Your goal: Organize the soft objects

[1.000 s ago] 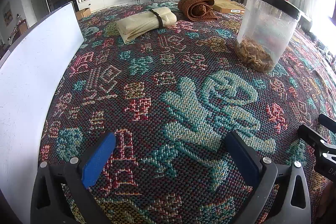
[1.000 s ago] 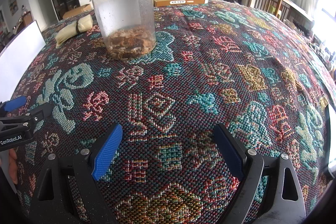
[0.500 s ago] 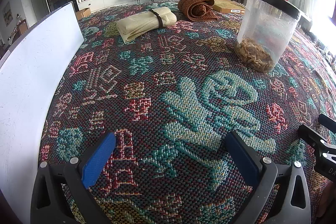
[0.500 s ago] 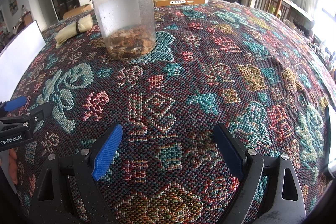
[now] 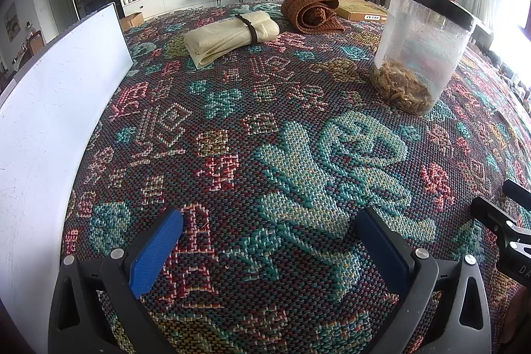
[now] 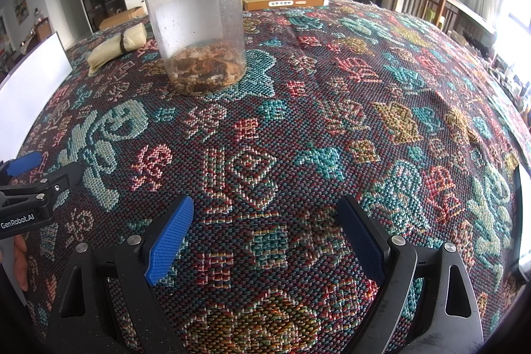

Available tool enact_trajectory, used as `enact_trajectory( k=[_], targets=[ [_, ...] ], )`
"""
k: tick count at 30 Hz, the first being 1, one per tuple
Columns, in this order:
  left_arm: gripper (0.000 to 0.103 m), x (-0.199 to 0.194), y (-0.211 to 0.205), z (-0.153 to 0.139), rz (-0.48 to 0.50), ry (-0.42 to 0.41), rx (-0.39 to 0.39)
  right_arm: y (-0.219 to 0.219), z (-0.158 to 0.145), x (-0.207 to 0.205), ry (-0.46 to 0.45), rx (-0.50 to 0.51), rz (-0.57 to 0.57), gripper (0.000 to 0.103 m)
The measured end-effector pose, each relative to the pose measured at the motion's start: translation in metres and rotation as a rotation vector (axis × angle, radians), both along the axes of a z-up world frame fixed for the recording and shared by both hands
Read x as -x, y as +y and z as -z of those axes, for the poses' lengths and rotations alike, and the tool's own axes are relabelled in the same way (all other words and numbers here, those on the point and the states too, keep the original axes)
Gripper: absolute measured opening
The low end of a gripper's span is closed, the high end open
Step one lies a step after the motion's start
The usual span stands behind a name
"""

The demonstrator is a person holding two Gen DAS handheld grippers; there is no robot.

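Blue-padded, my left gripper [image 5: 268, 241] and right gripper [image 6: 265, 231] both hover with jaws apart, empty, over the patterned woven desk cloth [image 6: 332, 108]. I see the cream folded cloth bundle [image 5: 229, 34] and brown woven rolled mat [image 5: 310, 10] at the far edge, past the clear black-lidded plastic jar [image 6: 197, 25].

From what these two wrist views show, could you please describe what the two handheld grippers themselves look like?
Both are alike: the left gripper and right gripper have black frames with triangular cut-outs, silver pivot screws and ribbed blue pads on the fingers. The right wrist view catches the left gripper's side, marked GenRobot.AI in white letters. No cables or sleeves show.
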State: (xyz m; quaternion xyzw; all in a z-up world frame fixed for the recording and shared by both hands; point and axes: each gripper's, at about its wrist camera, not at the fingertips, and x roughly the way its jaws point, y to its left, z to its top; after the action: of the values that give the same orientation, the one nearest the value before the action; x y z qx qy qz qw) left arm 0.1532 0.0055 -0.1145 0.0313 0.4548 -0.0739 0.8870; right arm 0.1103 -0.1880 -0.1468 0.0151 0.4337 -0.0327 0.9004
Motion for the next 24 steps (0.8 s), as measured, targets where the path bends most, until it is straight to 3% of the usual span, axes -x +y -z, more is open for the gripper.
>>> enact_trajectory(
  k=[7, 10, 14, 16, 20, 24],
  targets=[
    [0.103, -0.007, -0.001, -0.001, 0.017, 0.023, -0.008, 0.000, 0.000, 0.000, 0.000, 0.000, 0.000, 0.091],
    [0.103, -0.036, -0.003, -0.010, 0.061, 0.080, -0.044, 0.000, 0.000, 0.000, 0.000, 0.000, 0.000, 0.091],
    [0.103, -0.083, 0.002, -0.042, 0.062, 0.016, -0.027, 0.000, 0.000, 0.000, 0.000, 0.000, 0.000, 0.091],
    [0.103, -0.115, -0.003, -0.048, 0.103, 0.025, -0.083, 0.000, 0.000, 0.000, 0.000, 0.000, 0.000, 0.091],
    [0.103, -0.171, -0.010, -0.040, 0.149, 0.033, -0.283, 0.000, 0.000, 0.000, -0.001, -0.001, 0.000, 0.091],
    [0.103, -0.210, -0.004, -0.033, 0.114, 0.024, -0.307, -0.001, 0.000, 0.000, -0.001, 0.000, 0.000, 0.091]
  ],
)
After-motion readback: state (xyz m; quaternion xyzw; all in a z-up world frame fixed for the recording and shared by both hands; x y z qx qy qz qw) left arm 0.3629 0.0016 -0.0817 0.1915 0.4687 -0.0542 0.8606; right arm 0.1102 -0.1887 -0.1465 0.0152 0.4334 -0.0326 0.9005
